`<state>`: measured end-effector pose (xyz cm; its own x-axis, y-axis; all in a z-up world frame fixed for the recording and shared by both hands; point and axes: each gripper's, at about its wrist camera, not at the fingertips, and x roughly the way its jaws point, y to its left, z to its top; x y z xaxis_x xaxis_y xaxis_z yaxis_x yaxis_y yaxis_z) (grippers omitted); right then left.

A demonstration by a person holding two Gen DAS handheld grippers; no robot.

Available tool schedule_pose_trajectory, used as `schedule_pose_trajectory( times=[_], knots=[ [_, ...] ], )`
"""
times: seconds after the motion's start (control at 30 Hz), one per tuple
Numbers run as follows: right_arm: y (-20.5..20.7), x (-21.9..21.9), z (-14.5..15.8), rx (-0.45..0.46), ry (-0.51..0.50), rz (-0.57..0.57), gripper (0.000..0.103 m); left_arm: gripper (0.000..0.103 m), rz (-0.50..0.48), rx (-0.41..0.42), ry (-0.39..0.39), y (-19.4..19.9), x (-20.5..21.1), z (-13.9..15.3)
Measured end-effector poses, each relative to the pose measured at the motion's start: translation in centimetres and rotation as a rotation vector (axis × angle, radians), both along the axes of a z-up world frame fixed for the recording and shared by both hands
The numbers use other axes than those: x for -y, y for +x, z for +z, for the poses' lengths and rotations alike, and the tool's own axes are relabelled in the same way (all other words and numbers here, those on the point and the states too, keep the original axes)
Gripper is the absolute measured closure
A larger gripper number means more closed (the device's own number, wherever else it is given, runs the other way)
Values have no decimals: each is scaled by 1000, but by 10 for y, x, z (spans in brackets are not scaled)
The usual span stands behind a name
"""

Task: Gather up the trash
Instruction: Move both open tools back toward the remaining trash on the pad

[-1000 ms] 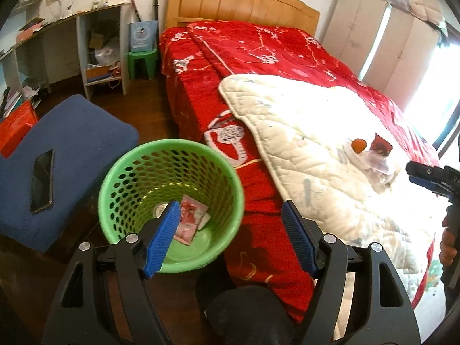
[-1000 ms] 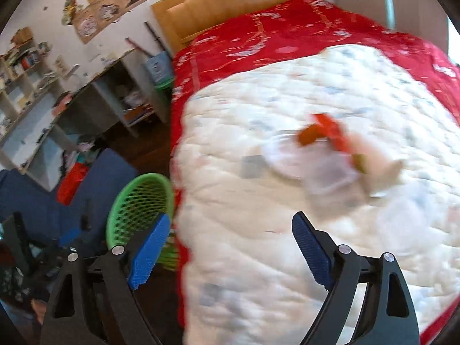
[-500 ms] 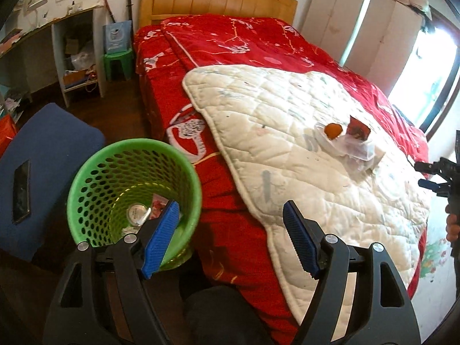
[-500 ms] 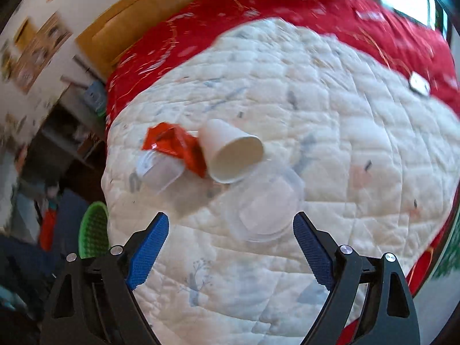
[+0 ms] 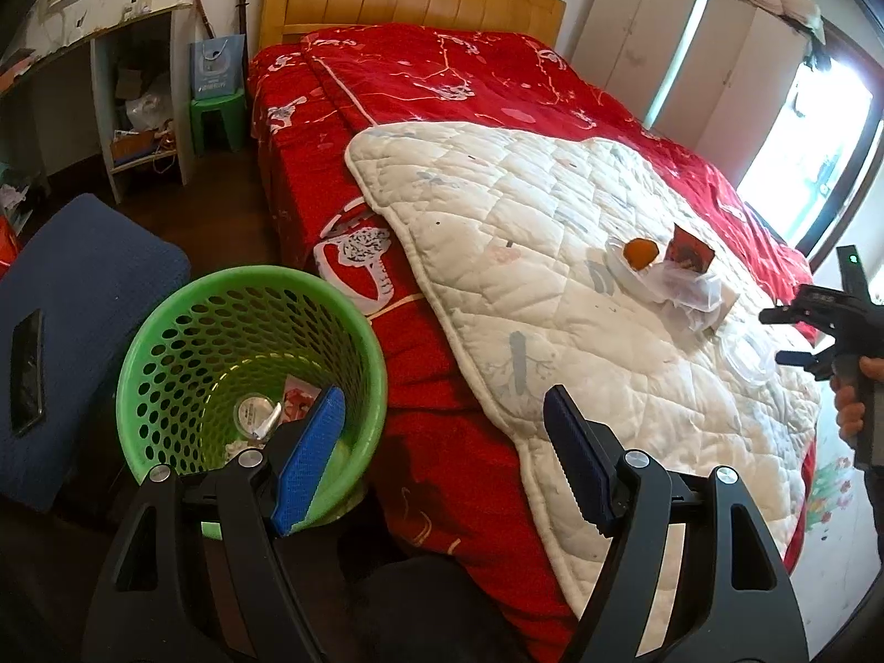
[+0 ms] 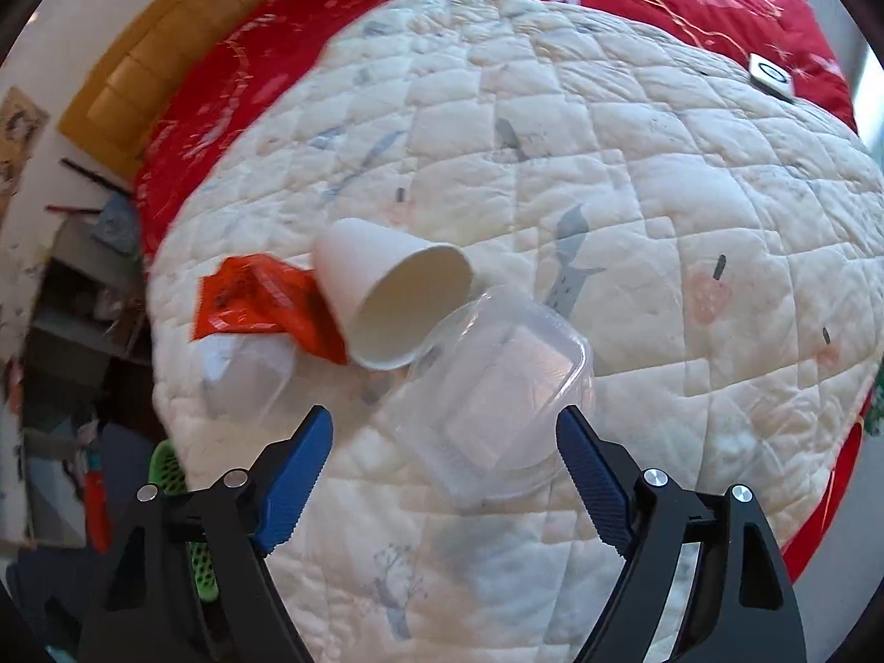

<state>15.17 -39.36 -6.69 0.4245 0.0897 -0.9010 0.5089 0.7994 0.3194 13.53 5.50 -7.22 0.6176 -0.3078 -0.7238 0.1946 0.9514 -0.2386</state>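
Note:
On the white quilt (image 6: pixel 608 166) lies a trash pile: a tipped white paper cup (image 6: pixel 387 287), a red wrapper (image 6: pixel 259 298), a clear plastic container (image 6: pixel 497 387) and a second clear tub (image 6: pixel 248 381). My right gripper (image 6: pixel 445 420) points down at the clear container. Its jaws are closing, with the container's near end between the fingertips and the pads off it. The left wrist view shows the right gripper (image 5: pixel 779 336) at the quilt's right side. My left gripper (image 5: pixel 442 403) hangs open and empty between the green basket (image 5: pixel 166 320) and the bed. The basket holds a wrapper (image 5: pixel 298 400) and a round lid (image 5: pixel 254 411).
An orange piece (image 5: pixel 641 253) sits with the pile. A blue cushion (image 5: pixel 94 271) bearing a phone (image 5: pixel 27 370) lies left of the basket. A green stool (image 5: pixel 218 116) and shelves stand by the headboard. A small white square device (image 6: pixel 771 74) rests on the red bedspread (image 5: pixel 442 72).
My right gripper swung over the quilt, rolled and dropped close to the clear container, which now fills the space ahead of its tips. The left gripper drifted a little toward the bed.

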Motion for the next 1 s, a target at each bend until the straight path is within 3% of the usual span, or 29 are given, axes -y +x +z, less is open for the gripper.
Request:
schedule_pose_trajectory(
  times=[0.23,0.37,0.5,0.6,0.87,1.0],
  knots=[
    [16,7,-17,-59,-23,-98,30,29,-19,2,-3,6,3,-3],
    [20,8,-25,-94,-45,-120,40,29,-32,4,-4,9,7,-3],
    [15,8,-23,-83,-64,-106,43,29,-53,5,-9,11,17,0],
    [9,6,-13,-49,-70,-77,66,29,-83,-1,-23,16,32,6],
    [-2,7,-3,-13,-31,8,66,29,-164,-5,-68,30,90,24],
    [-4,2,4,13,-69,42,56,29,-214,-11,-88,39,124,33]
  ],
)
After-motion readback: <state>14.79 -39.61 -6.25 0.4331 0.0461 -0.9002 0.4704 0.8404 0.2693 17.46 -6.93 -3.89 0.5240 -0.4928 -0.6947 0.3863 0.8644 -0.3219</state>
